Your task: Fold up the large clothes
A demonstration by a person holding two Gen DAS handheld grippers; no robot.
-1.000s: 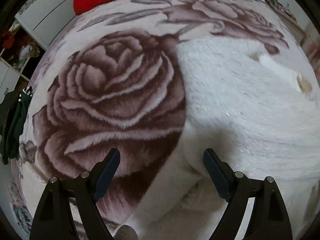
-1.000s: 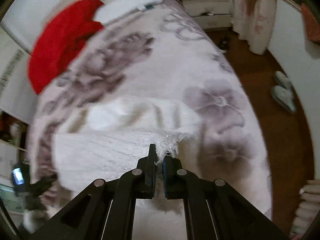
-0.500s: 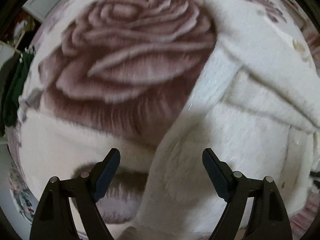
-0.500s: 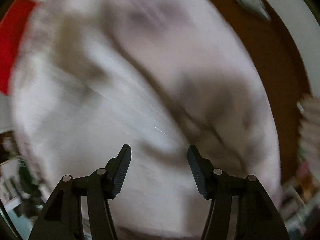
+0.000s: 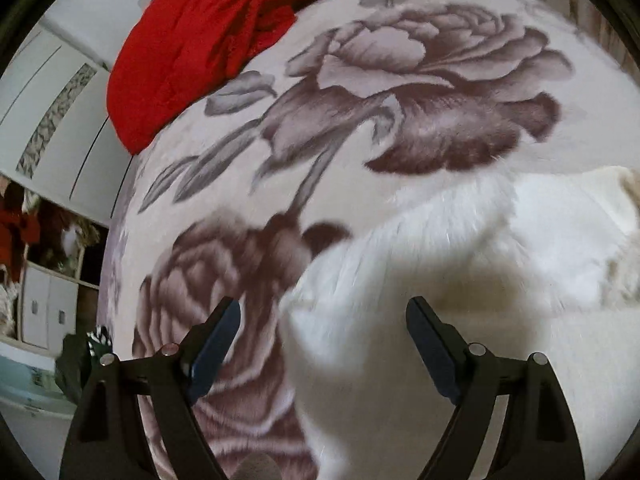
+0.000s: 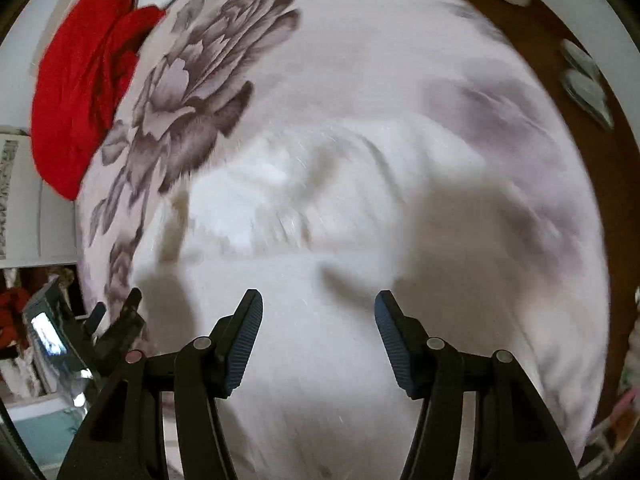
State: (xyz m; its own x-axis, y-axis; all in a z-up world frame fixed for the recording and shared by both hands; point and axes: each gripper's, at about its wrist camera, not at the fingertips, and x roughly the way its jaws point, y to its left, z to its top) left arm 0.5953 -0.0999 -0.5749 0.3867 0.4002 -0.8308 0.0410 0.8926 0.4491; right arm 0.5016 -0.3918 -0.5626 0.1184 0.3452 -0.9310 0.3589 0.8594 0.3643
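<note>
A bed with a rose-patterned blanket (image 5: 400,92) fills both views, with a heap of red cloth (image 5: 208,36) at its far end, well apart from the work. On the near part of the blanket lies the white fluffy garment (image 6: 320,240), partly folded, with one layer lapped over another and a soft ridge running across it. It looks thick, plush and limp, probably light for its bulk, so it should sag and drape rather than keep a crease, and its long pile may slide between smooth pads. A good hold would likely be at an edge or corner where two layers meet, such as the near left corner in the left wrist view, pinched deep enough to catch the cloth and not just the fur. The left gripper (image 5: 322,344) hangs over that corner, jaws wide and holding nothing. The right gripper (image 6: 318,340) hangs over the garment's middle, jaws parted, also with nothing in them.
</note>
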